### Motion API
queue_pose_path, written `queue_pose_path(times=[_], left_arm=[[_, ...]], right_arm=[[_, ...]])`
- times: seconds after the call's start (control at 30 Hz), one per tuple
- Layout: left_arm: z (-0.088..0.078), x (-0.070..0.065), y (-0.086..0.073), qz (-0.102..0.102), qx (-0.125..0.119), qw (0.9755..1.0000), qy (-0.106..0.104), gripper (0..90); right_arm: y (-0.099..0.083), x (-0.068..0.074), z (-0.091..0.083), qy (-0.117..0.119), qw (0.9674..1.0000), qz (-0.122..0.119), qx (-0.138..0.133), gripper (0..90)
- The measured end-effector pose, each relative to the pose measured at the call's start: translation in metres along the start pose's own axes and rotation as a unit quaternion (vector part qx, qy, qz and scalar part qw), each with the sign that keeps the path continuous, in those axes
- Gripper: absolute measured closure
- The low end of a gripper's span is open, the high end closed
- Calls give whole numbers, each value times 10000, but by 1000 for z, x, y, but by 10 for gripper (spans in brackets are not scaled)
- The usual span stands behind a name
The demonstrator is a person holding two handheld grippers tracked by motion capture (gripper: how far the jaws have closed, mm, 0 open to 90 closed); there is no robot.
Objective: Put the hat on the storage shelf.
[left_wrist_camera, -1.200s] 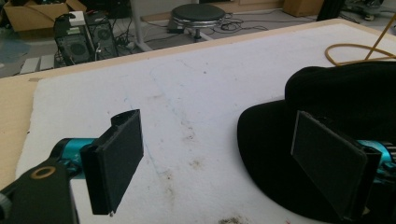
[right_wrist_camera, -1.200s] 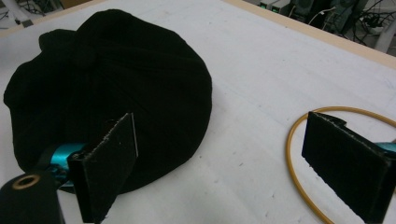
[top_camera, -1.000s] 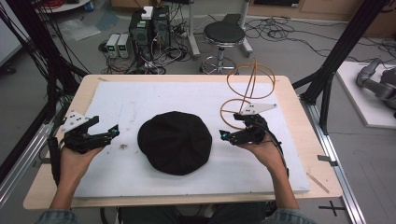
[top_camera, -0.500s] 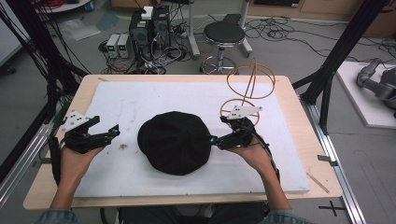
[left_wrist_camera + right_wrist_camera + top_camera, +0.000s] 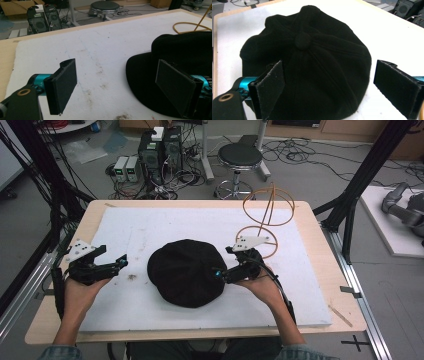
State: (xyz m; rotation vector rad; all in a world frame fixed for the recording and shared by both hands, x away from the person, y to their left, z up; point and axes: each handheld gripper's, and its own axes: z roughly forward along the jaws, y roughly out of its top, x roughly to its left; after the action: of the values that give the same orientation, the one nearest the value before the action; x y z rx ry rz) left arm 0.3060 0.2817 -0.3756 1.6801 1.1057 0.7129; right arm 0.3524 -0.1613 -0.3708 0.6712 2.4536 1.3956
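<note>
A black cap [image 5: 186, 271] with a button on top lies crown-up in the middle of the white mat [image 5: 145, 227]. My right gripper [image 5: 222, 261] is open at the cap's right edge. In the right gripper view its jaws straddle the near side of the cap [image 5: 312, 50], and the gripper [image 5: 332, 82] holds nothing. My left gripper [image 5: 114, 256] is open over bare mat, a short way left of the cap. In the left gripper view the cap [image 5: 180, 52] lies behind the right jaw, and the gripper [image 5: 120, 77] is empty.
An orange wire stand [image 5: 267, 215] with a ring base stands on the mat's back right, just behind my right hand. The mat covers a wooden table [image 5: 320, 270]. A black stool [image 5: 240, 156] and computer boxes [image 5: 160, 147] are on the floor beyond the far edge.
My right gripper has moved left and forward until its open jaws reach over the cap's right edge. The left gripper and the cap have stayed put.
</note>
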Motion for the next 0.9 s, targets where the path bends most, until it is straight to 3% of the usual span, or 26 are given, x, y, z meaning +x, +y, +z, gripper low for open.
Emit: queue_pose_path(times=[0.5,0.7,0.73,0.8,0.83,0.9], left_arm=[[-2,2,-1,-27,24,10000,-3,180],[-2,2,-2,-35,26,10000,8,180],[-2,2,-2,-36,29,10000,3,180],[-2,3,-2,-31,39,10000,4,180],[-2,3,-3,-40,38,10000,13,180],[-2,3,-3,-50,37,10000,18,180]], right_arm=[[0,9,19,304,9990,106,-317,101],[0,11,24,318,9983,136,-466,101],[-1,13,26,328,9970,193,-668,107],[-3,13,26,357,9958,259,-803,141],[-7,11,29,511,9930,441,-966,148],[-8,13,34,456,9947,355,-854,146]])
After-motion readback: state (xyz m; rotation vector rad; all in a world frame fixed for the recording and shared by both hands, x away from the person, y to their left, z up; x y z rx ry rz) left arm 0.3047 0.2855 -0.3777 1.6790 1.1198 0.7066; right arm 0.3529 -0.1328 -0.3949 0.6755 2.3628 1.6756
